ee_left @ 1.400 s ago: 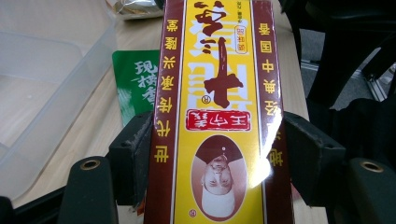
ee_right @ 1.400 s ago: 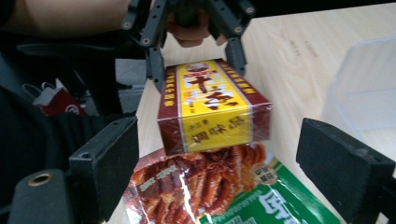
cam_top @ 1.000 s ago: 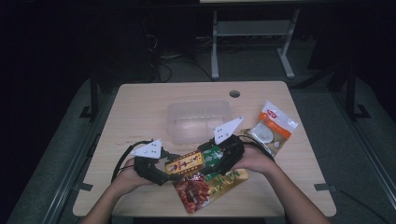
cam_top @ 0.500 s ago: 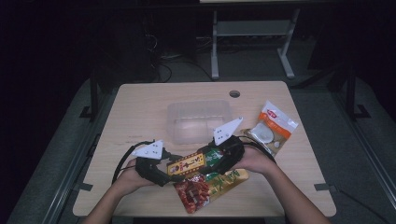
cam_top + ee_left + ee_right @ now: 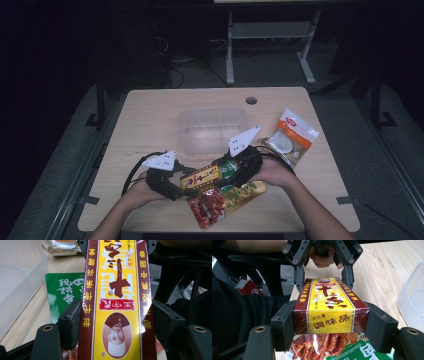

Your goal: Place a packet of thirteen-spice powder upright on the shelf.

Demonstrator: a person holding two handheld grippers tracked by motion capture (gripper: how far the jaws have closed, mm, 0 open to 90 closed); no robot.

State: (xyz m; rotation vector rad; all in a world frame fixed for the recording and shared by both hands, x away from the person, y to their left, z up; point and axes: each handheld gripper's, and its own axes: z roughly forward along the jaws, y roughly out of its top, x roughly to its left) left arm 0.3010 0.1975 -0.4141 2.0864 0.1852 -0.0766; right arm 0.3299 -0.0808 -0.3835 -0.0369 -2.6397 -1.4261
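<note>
High view: two tools, left (image 5: 186,185) and right (image 5: 223,169), both seemingly clamp one seasoning box (image 5: 201,177).

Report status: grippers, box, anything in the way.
Left gripper shut on box; right gripper just closing on its other end. Snack bag right beneath.

glossy film-wrapped cardboard box (image 5: 331,306) between matt black plastic pads of both hand-held grippers; shiny foil snack bag (image 5: 319,346) beneath; translucent plastic tub (image 5: 213,128) beyond; pale, smooth wood-grain desk (image 5: 150,115).
</note>
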